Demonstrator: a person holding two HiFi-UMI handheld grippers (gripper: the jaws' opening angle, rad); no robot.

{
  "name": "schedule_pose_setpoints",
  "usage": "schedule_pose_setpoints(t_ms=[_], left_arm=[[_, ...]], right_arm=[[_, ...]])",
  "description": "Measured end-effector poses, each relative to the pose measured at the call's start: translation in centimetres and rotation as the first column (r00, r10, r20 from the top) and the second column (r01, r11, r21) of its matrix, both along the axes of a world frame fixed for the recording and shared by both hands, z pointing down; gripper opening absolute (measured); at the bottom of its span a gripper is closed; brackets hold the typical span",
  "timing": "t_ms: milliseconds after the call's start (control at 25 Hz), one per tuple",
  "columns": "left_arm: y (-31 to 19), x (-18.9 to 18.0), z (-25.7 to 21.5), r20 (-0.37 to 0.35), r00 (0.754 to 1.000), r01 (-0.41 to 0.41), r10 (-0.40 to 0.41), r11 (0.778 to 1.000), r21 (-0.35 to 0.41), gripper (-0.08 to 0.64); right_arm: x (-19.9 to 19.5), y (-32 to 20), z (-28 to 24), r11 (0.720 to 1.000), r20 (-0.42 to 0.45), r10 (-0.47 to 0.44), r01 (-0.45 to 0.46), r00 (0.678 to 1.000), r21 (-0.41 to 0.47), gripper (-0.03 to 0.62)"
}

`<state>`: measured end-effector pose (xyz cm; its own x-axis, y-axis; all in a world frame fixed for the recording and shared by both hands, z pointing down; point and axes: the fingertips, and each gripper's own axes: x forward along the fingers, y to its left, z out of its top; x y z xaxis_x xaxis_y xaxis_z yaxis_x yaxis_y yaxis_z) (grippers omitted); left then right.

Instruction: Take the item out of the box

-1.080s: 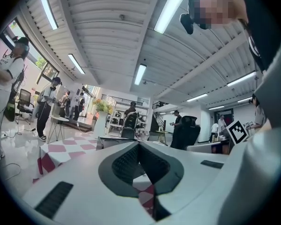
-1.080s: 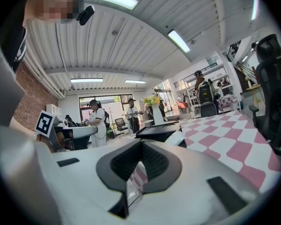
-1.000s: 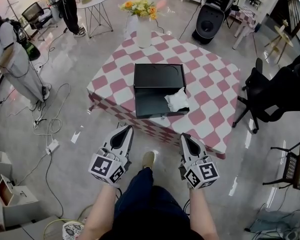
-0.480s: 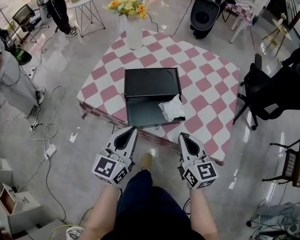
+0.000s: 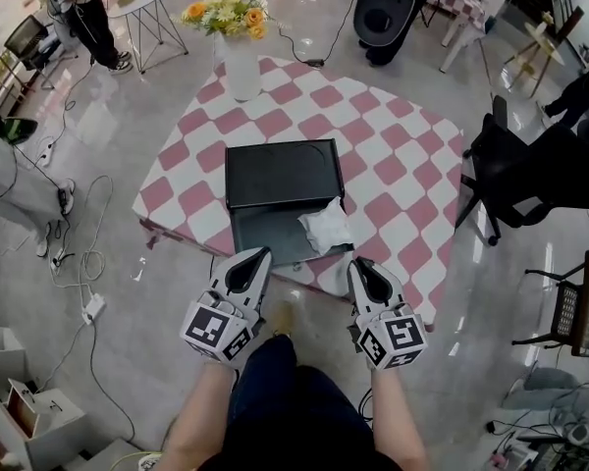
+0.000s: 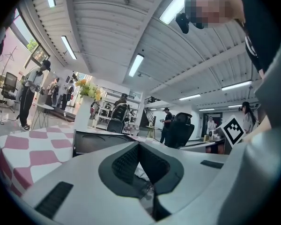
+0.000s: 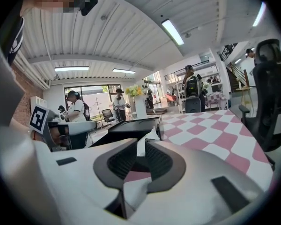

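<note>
**Head view.** A tabletop [image 5: 402,180] covered in a pink-and-white checked cloth carries an open black box [image 5: 280,173], its lid folded back flat towards a white vase of flowers [image 5: 241,67]. The crumpled white item [image 5: 326,227] lies in the right part of the box's near tray, partly over the tray's right rim. The left tool [image 5: 259,254] and the right tool [image 5: 357,263] are held side by side at the tabletop's near edge, both pointing at the box and touching nothing. A black office chair [image 5: 515,170] stands to the right of the tabletop.

**Left gripper view.** The left tool's jaws meet at their tips with nothing between them. Beyond them stands the upright dark lid of the box [image 6: 96,142], with checked cloth to its left.

**Right gripper view.** The right tool's [image 7: 141,145] jaws stand a narrow slit apart, having just been opening, and clamp nothing. Through the slit and just above it, the white item [image 7: 150,136] shows at the box's right side, clear of the pads.
</note>
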<state>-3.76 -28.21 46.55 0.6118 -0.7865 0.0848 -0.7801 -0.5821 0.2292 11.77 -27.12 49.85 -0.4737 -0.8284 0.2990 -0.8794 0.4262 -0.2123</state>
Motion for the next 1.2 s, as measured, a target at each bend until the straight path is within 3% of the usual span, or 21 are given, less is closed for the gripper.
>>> schedule_pose_setpoints(t_ms=[160, 240, 760, 1200], left_arm=[[-1.8, 0.7, -0.2, -0.013, 1.000, -0.027, 0.027, 1.000, 0.000, 0.000], [-2.6, 1.1, -0.3, -0.021, 0.999, -0.041, 0.041, 0.999, -0.002, 0.000], [-5.8, 3.2, 0.6, -0.018, 0.993, -0.114, 0.114, 0.993, -0.032, 0.000], [-7.5, 4.1, 0.8, -0.046, 0.990, -0.136, 0.134, 0.990, -0.047, 0.000]], right_arm=[[0.6, -1.5, 0.5, 0.999, -0.001, 0.032, -0.032, 1.000, -0.027, 0.064], [0.8, -2.2, 0.7, 0.998, -0.001, 0.040, -0.040, 0.999, -0.048, 0.115], [0.5, -6.3, 3.6, 0.983, -0.024, 0.032, -0.036, 0.999, -0.178, 0.176], [-0.4, -8.0, 5.6, 0.955, -0.033, -0.012, 0.002, 0.999, -0.295, 0.166]])
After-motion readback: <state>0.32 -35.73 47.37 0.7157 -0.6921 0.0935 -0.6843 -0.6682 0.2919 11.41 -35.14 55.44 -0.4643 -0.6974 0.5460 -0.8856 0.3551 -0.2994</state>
